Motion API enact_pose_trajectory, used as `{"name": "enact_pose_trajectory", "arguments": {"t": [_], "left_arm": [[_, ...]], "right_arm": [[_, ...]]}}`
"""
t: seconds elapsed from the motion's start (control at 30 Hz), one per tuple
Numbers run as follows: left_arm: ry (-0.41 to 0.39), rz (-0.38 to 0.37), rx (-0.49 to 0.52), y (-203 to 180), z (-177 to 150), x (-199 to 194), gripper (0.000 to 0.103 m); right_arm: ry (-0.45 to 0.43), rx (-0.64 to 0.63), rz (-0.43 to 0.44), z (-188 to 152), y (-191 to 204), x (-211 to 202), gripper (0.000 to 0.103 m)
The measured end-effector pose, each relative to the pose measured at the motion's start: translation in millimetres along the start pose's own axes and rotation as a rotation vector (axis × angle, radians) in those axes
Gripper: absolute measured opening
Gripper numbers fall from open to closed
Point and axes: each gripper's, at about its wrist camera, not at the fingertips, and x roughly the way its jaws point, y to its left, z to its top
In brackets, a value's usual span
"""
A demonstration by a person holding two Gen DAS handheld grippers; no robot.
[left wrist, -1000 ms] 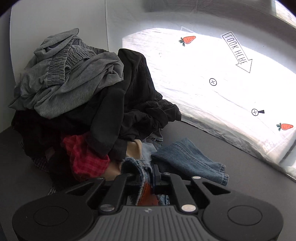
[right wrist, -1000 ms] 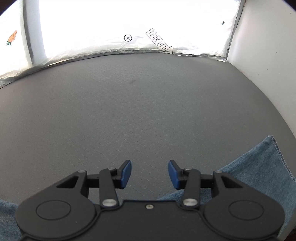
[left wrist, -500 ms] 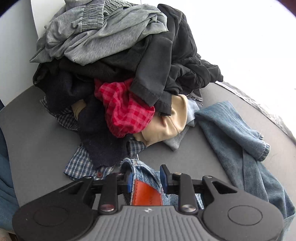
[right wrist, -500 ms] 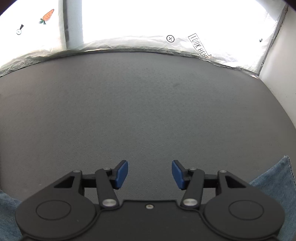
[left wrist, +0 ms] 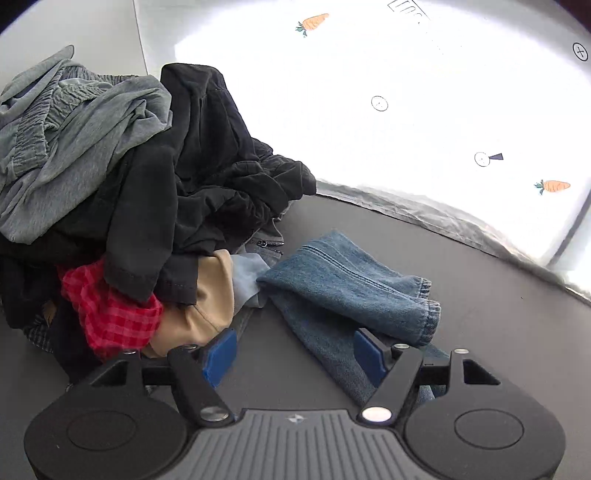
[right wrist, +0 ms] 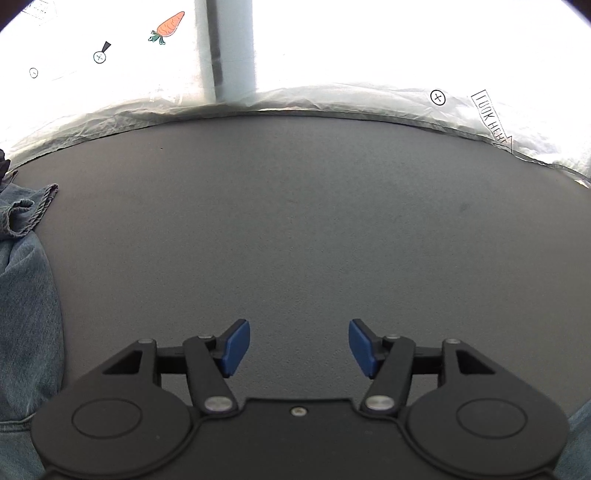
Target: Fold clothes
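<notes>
While both claws gape with nothing between their pads, the left claw [left wrist: 295, 356] hovers over rumpled blue jeans [left wrist: 343, 291] lying on the grey surface [left wrist: 480, 295]. Beside them slumps a heap of clothes [left wrist: 129, 206]. The right claw [right wrist: 299, 347] faces bare surface.

One heap of clothes [left wrist: 122, 206], one pair of jeans [left wrist: 347, 291], two carrot stickers [left wrist: 313, 22] [left wrist: 553, 186].

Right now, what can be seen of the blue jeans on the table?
The blue jeans are mid-blue denim with stitched seams and hemmed cuffs. They lie loose and unfolded on the dark grey table, the legs doubled over each other with the cuffs pointing right. One end runs beside the clothes pile; the other passes under the open left hand-held gripper, which grips nothing.
</notes>
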Motion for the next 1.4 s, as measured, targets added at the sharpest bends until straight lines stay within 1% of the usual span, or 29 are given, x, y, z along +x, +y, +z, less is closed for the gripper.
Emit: {"name": "enact_pose_trajectory", "arguments": {"t": [0.07, 0.13, 0.2, 0.23, 0.3, 0.37, 0.4, 0.5, 0.6, 0.63, 0.7, 0.77, 0.8, 0.87, 0.9, 0.97, 1.03, 1.07, 1.13, 1.17, 1.2, 1.27, 1.4], "left_arm": [[0.047, -0.031, 0.047, -21.4, -6.7, 13.0, 0.071], [0.086, -0.059, 0.044, -31.8, -12.8, 22.2, 0.071], [0.128, -0.090, 0.022, -37.8, -22.2, 34.2, 0.071], [0.144, -0.087, 0.016, -38.3, -25.3, 39.2, 0.071], [0.171, -0.057, 0.002, -35.0, -29.9, 49.9, 0.071], [0.193, -0.011, -0.031, -23.9, -30.8, 59.3, 0.071], [0.204, 0.011, -0.064, -12.2, -29.8, 64.2, 0.071], [0.221, 0.057, -0.139, 14.9, -28.8, 73.5, 0.071], [0.243, 0.111, -0.186, 37.8, -34.6, 80.8, 0.071], [0.253, 0.126, -0.195, 43.9, -37.9, 82.9, 0.071], [0.274, 0.145, -0.213, 55.7, -46.8, 86.4, 0.071], [0.275, 0.142, -0.208, 58.7, -53.6, 88.1, 0.071], [0.274, 0.141, -0.199, 59.0, -57.4, 89.2, 0.071], [0.273, 0.148, -0.174, 58.0, -63.9, 92.3, 0.071], [0.255, 0.160, -0.161, 56.0, -67.1, 92.2, 0.074], [0.253, 0.161, -0.187, 58.3, -68.1, 91.4, 0.075], [0.256, 0.152, -0.213, 62.9, -68.5, 91.4, 0.079], [0.255, 0.153, -0.214, 63.0, -68.6, 91.8, 0.080], [0.252, 0.154, -0.215, 63.3, -69.0, 92.7, 0.084], [0.251, 0.154, -0.216, 63.4, -69.1, 93.1, 0.084], [0.249, 0.154, -0.217, 63.5, -69.3, 93.6, 0.086], [0.244, 0.160, -0.220, 61.6, -70.6, 94.1, 0.087], [0.234, 0.170, -0.229, 61.6, -73.8, 94.0, 0.091]], "right_arm": [[-0.005, 0.019, 0.046, 10.5, 14.8, 8.8, 0.060], [-0.014, 0.012, 0.092, 22.8, 33.1, 18.1, 0.059], [-0.026, -0.012, 0.131, 32.9, 51.2, 26.6, 0.056], [-0.034, -0.041, 0.154, 38.5, 64.4, 32.0, 0.054], [-0.048, -0.115, 0.214, 47.8, 91.0, 39.6, 0.042], [-0.066, -0.216, 0.250, 53.3, 122.0, 45.8, 0.035], [-0.076, -0.267, 0.267, 56.0, 137.5, 48.8, 0.032], [-0.118, -0.432, 0.299, 56.4, 186.4, 54.0, 0.032], [-0.189, -0.601, 0.338, 51.7, 230.8, 50.0, 0.033], [-0.213, -0.657, 0.350, 50.1, 245.6, 48.6, 0.034], [-0.260, -0.770, 0.375, 47.0, 275.1, 45.8, 0.041], [-0.308, -0.883, 0.399, 43.8, 304.6, 43.0, 0.046], [-0.320, -0.922, 0.408, 40.6, 312.8, 42.3, 0.047], [-0.332, -1.002, 0.423, 33.1, 329.0, 43.3, 0.048], [-0.334, -1.028, 0.416, 30.0, 334.8, 45.9, 0.048], [-0.345, -1.097, 0.354, 22.0, 345.0, 54.3, 0.048], [-0.347, -1.118, 0.329, 21.2, 349.4, 60.8, 0.048], [-0.342, -1.125, 0.331, 23.0, 350.1, 62.7, 0.048], [-0.326, -1.126, 0.347, 27.6, 349.5, 64.0, 0.037], [-0.313, -1.119, 0.357, 30.5, 348.8, 64.4, 0.029], [-0.292, -1.081, 0.378, 34.7, 347.2, 64.3, 0.024], [-0.258, -0.986, 0.397, 43.6, 340.2, 63.6, 0.022], [-0.188, -0.821, 0.390, 60.3, 321.4, 65.5, 0.020]]}}
